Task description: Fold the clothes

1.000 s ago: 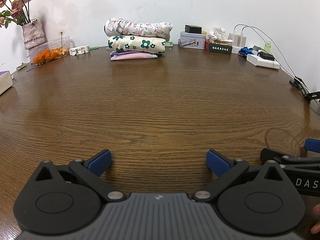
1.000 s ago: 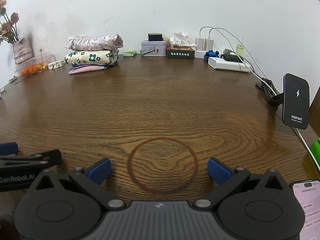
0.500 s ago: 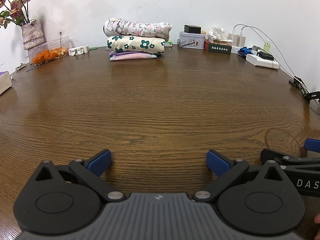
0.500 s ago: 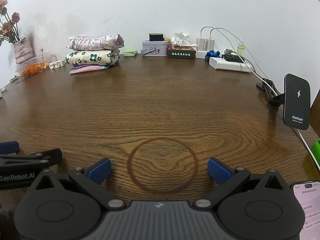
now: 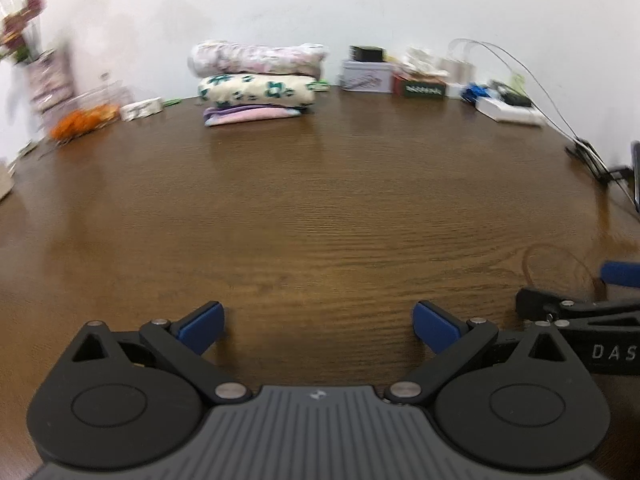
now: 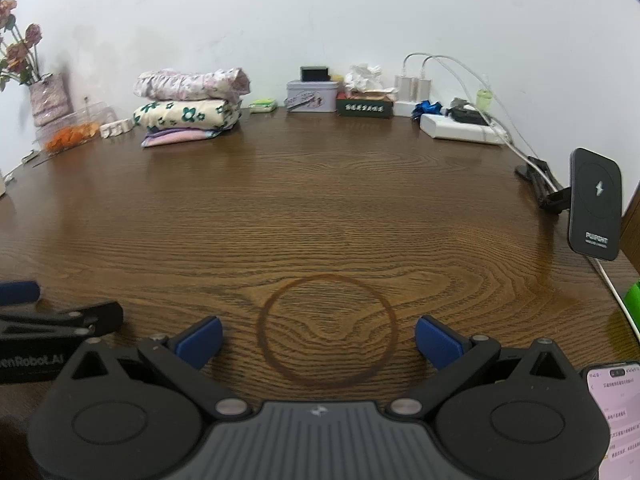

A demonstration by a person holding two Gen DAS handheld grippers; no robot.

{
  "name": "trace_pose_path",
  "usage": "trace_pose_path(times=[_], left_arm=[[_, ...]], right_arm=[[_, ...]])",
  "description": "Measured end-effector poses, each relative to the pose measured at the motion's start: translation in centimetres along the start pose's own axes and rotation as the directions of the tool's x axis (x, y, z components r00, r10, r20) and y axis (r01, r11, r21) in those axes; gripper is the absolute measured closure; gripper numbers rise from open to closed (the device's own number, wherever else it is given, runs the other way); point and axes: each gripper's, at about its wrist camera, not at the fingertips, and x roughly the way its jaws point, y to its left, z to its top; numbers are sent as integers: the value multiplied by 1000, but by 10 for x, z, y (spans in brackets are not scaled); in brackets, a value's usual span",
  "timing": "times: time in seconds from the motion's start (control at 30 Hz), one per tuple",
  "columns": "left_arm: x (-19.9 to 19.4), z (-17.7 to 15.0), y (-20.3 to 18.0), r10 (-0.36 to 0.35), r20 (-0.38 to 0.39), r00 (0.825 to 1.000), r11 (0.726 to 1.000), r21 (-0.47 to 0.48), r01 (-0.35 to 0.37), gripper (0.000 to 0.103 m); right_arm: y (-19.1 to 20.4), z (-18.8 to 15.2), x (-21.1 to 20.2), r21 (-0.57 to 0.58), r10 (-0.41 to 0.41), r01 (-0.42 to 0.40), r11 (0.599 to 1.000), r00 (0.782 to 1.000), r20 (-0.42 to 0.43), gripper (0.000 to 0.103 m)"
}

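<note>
Clothes [image 5: 256, 82] are seen stacked in three folded pieces at the far edge of the table [image 5: 320, 208], against the wall, well apart from both tools. From the left gripper [image 5: 318, 320] the stack lies ahead and slightly left; from the right gripper [image 6: 318, 336] it lies ahead and further left [image 6: 188, 108]. Its long axis runs across the view. Both sets of jaws are spread wide and nothing is held. The left gripper is judged the nearer.
</note>
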Motion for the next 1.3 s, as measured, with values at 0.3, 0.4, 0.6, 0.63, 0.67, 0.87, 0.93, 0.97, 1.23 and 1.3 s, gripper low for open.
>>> trace_pose_path(times=[0.3,0.4,0.6,0.63,0.67,0.87,0.93,0.97,1.23,1.3], left_arm=[[59,158,121,-5,393,920,1000,-23,15,0],[115,198,154,-45,390,920,997,-41,66,2],[185,242,179,-143,307,941,969,-149,196,30],[191,247,180,-152,282,947,969,-146,199,39],[198,251,182,-167,251,953,967,-148,209,62],[194,259,195,-232,295,927,903,-288,318,100],[166,270,195,-251,368,895,884,-288,367,101],[146,276,194,-256,407,877,879,-280,387,101],[-92,300,164,-318,662,679,865,-90,493,101],[-151,293,154,-335,705,625,868,-28,496,101]], right_arm=[[0,152,49,-158,282,-246,956,918,280,3],[21,198,105,-289,284,-207,935,924,255,12],[52,252,195,-313,371,-298,902,905,207,49],[57,258,205,-309,377,-305,901,902,211,54],[62,262,212,-305,379,-305,902,899,221,57],[66,285,221,-221,412,-362,905,877,249,100],[60,291,192,-203,427,-379,903,844,324,101],[58,295,172,-209,430,-378,902,828,358,101],[49,307,-67,-364,451,-279,889,673,586,101],[46,297,-134,-389,448,-240,889,626,639,101]])
